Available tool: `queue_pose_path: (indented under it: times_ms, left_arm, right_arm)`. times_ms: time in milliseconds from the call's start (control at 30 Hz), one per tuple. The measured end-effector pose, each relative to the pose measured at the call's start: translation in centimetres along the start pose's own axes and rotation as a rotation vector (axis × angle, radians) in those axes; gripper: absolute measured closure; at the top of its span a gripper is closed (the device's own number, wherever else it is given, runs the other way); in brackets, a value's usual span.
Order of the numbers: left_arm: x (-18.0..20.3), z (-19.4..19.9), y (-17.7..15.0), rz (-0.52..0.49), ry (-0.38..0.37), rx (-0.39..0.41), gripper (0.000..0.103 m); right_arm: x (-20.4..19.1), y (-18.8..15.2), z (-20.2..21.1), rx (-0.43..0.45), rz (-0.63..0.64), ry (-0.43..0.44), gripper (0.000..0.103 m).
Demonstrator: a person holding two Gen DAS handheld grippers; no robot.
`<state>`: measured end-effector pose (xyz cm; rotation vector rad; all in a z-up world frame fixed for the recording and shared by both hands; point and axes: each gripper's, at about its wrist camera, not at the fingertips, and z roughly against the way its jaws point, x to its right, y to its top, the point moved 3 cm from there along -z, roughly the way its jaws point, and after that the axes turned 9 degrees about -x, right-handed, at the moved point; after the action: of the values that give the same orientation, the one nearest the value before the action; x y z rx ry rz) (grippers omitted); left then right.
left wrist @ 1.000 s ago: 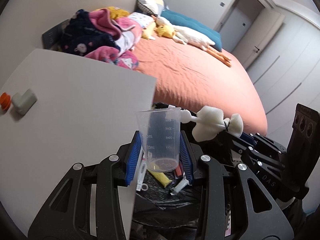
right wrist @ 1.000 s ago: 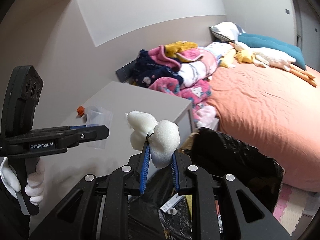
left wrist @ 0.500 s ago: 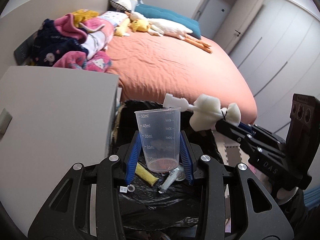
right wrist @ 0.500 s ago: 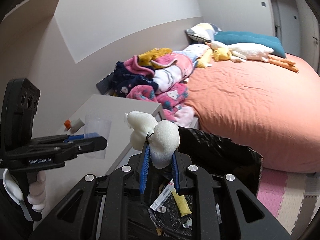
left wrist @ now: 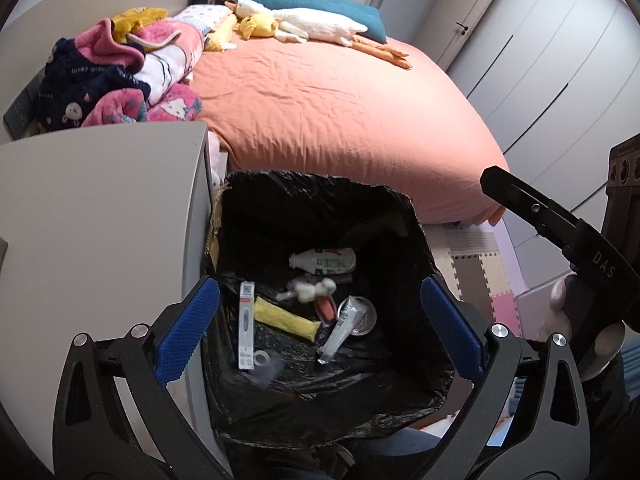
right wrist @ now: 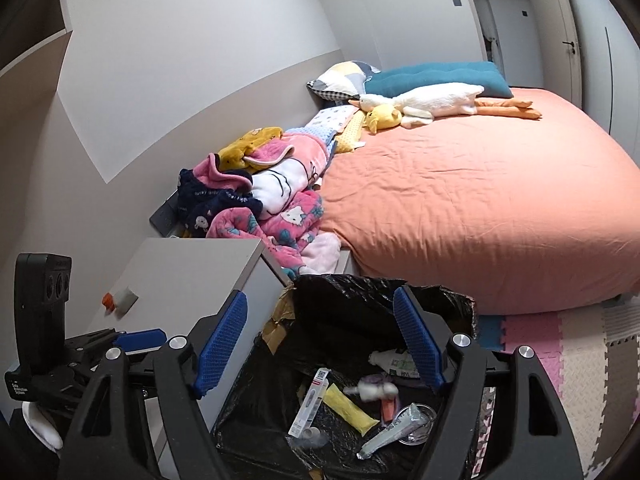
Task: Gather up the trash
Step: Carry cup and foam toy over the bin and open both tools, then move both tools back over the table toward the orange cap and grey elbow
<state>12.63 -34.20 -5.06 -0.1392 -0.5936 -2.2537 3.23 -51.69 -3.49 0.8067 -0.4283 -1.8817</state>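
Note:
A bin lined with a black bag stands between the grey nightstand and the bed. Both grippers hang over it. My left gripper is open and empty. My right gripper is open and empty. In the bin lie the clear measuring cup, the white foam piece, a yellow packet, a white strip box, a small white bottle and a silver tube.
The grey nightstand is left of the bin, with a small grey block and orange cap on it. The orange bed lies beyond, with piled clothes and plush toys. Foam floor mats lie to the right.
Both grippers opened over the bin. The measuring cup left the left gripper and the white foam piece left the right one; both now lie in the bag.

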Motion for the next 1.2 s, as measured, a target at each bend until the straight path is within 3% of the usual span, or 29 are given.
queue_pose_path:
  times_ms: [567, 1200]
  left_arm:
    - [-3.0, 1.9, -0.5, 0.048, 0.062, 0.065, 0.006]
    - [-11.2, 5.3, -4.0, 0.239, 0.150, 0.108, 0.006]
  right_arm:
    - [-4.3, 0.8, -2.4, -0.029, 0.098, 0.060, 0.027]
    - [-13.2, 0.7, -7.1, -0.117, 0.243, 0.178, 0.027]
